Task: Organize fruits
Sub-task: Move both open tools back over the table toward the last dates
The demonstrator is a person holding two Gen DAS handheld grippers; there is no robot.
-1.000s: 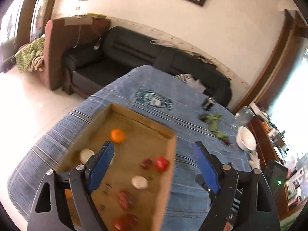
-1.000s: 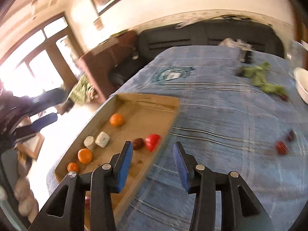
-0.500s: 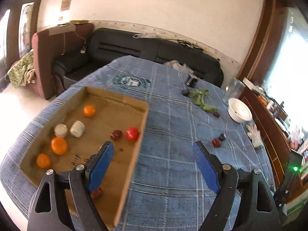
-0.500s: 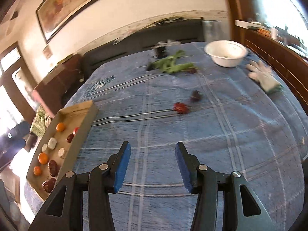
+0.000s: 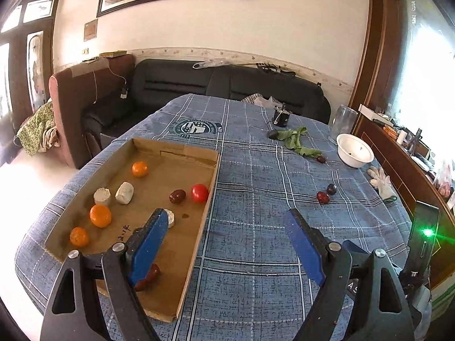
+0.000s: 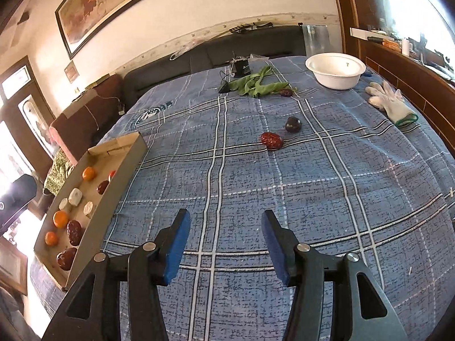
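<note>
Fingers (image 6: 182, 236) apart above cloth (image 6: 312, 199); bowl (image 6: 335, 69), glove (image 6: 389, 102) beyond.

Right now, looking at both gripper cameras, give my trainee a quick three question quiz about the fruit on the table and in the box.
1. True or false: the right gripper is shut on a fruit.
2. Multiple choice: the wrinkled red date out on the blue tablecloth lies beside A) a dark plum-like fruit, B) an orange, C) the white glove.
3. Fill in: the three oranges, such as this one, sit inside the cardboard ____.

Key: 1 false, both grippers are open and empty, the left gripper too. 2 A. 3 box.
</note>
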